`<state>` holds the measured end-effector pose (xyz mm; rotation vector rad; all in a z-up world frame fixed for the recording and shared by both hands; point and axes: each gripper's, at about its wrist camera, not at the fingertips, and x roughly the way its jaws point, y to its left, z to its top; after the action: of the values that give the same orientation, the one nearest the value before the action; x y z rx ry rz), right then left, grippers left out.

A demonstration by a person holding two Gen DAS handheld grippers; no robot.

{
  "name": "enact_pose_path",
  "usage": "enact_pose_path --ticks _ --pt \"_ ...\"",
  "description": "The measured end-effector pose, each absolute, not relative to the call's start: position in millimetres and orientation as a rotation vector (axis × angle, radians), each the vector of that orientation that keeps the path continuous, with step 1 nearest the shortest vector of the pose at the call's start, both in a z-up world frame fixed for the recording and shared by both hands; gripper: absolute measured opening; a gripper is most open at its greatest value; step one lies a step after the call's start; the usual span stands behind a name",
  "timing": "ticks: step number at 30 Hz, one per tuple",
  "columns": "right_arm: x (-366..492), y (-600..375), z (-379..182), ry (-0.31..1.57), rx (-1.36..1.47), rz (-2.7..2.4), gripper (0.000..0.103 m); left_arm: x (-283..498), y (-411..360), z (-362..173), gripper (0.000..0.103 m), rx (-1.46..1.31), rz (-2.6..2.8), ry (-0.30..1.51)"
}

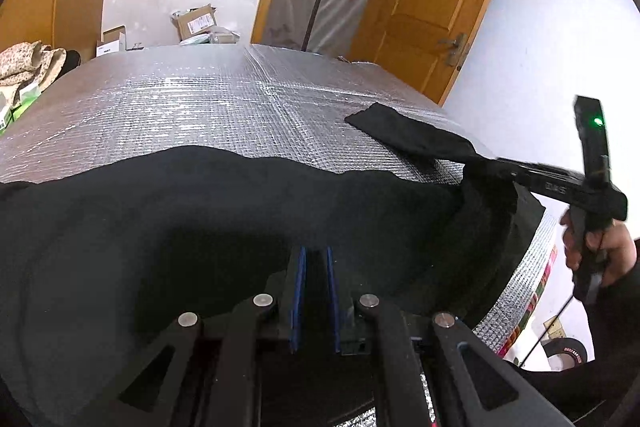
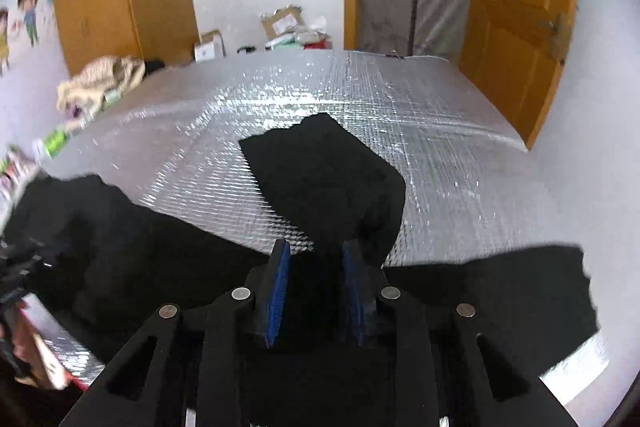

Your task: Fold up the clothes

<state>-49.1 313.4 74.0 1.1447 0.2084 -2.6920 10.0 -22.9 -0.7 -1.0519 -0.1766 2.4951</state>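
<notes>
A black garment lies spread over the near part of a silver foil-covered table. My left gripper sits low over the garment's body, its blue pads close together with dark cloth pinched between them. One sleeve is laid out away from me on the foil. My right gripper is at the sleeve's near end with its blue pads standing apart; black cloth lies between and under them, unpressed. In the left wrist view a hand holds the right gripper at the sleeve's root.
A pile of floral cloth and small packets lie at the table's far left edge. Cardboard boxes stand on the floor behind the table. An orange door is at the right. A roll of tape lies below the table's right edge.
</notes>
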Motion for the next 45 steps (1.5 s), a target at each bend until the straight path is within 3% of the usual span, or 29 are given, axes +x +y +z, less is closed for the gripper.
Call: enact_pose_path --ticks 6,9,10,11,15,23,26,31,33,38,41,45 --pt "-75.4 296.6 50.7 0.526 1.242 -2.615 0.028 8.7 -22.9 -3.3 0.011 -1.058 2.498 -0.18" --pt "-82.8 300.1 47.0 0.545 1.257 -2.605 0.028 8.1 -24.2 -5.1 0.011 -1.068 2.496 -0.182" --pt "-83.6 303.6 49.1 0.517 1.244 -2.614 0.023 7.9 -24.2 -5.6 0.011 -1.071 2.495 -0.181" --pt "-83.7 307.7 52.5 0.477 1.221 -2.629 0.011 8.4 -23.5 -5.6 0.011 -1.073 2.495 -0.18" --pt "-78.3 339.4 72.2 0.207 1.147 -2.693 0.01 9.6 -21.9 -4.9 0.011 -1.069 2.487 -0.171" --pt "-23.0 433.9 90.0 -0.576 1.049 -2.734 0.01 12.7 -15.2 -0.3 0.011 -1.051 2.455 -0.143" --pt "-2.1 446.2 75.4 -0.696 1.138 -2.727 0.011 14.5 -11.2 3.0 0.011 -1.037 2.438 -0.129" --pt "5.9 440.4 52.1 -0.559 1.379 -2.705 0.017 14.5 -4.8 4.2 0.011 -1.027 2.408 -0.109" --pt "8.7 433.9 55.4 -0.445 1.377 -2.748 0.027 14.5 -3.9 2.4 0.011 -1.036 2.407 -0.11" --pt "15.6 420.9 76.4 -0.231 1.281 -2.815 0.027 8.7 -8.4 -5.3 0.011 -1.074 2.429 -0.116" --pt "23.1 424.7 89.5 -0.288 1.127 -2.874 0.028 5.8 -10.0 -13.2 0.011 -1.119 2.441 -0.106" --pt "25.4 442.3 96.8 -0.523 0.995 -2.844 0.028 6.6 -11.4 -14.5 0.011 -1.117 2.44 -0.115"
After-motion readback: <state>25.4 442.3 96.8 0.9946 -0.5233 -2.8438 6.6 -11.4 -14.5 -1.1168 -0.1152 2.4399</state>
